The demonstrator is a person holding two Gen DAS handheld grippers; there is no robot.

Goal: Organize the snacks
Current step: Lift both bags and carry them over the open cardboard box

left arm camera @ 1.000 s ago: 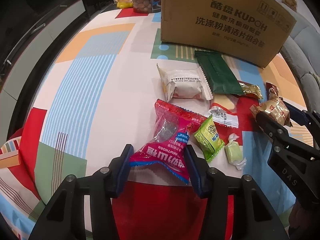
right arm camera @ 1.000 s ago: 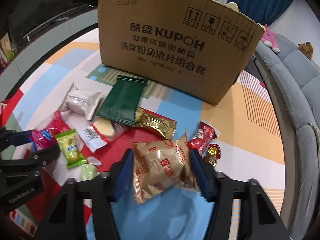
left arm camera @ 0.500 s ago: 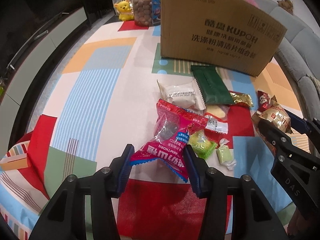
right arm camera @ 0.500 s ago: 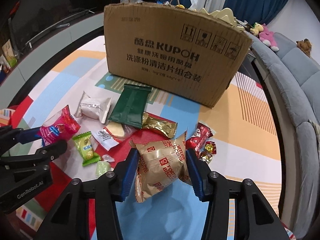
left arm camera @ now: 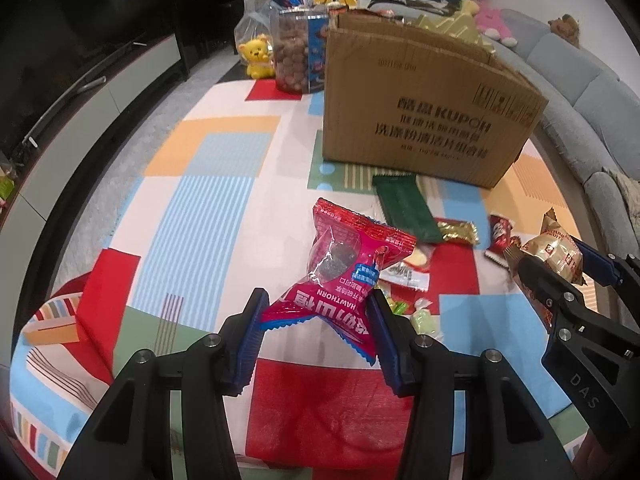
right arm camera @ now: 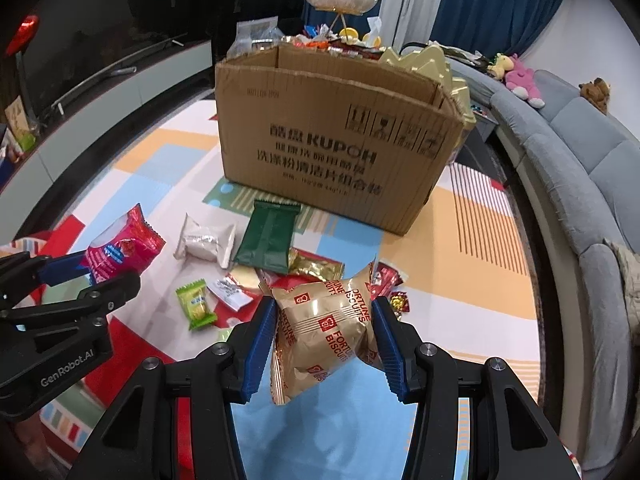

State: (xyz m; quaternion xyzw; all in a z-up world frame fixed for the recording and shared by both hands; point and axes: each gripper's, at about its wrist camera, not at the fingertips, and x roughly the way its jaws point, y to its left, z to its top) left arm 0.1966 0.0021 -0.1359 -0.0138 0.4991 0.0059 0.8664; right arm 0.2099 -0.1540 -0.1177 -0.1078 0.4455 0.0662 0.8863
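Nearest the cardboard box's [right arm camera: 332, 152] front side, but farthest from it, are the two tools, each clamped on a snack and clear of the table: the left gripper [left arm camera: 316, 332] pinches the lower seam of a red hawthorn packet [left arm camera: 344, 264], and the right gripper [right arm camera: 324, 332] squeezes a gold fortune-biscuit packet [right arm camera: 324, 328] between its blue pads, after its jaws narrowed onto that pack over the last second. Both packets hang above the patterned tablecloth [left arm camera: 192, 208], well short of the box. Between them and the box the loose snacks lie scattered: a small green candy [right arm camera: 196, 304], a white pastry packet [right arm camera: 206, 240], a gold bar [right arm camera: 316, 268], a small red wrapper [right arm camera: 386, 276], and, closest to the box's front wall, a dark green packet [right arm camera: 268, 236]. The box stands open at the top, with wrappers already showing above its far rim. The step in hand looks like the carry after a double pick. Next, each packet probably needs lifting above the front wall, moving forward over the opening, then releasing; the floppy red packet could catch the rim if carried low.
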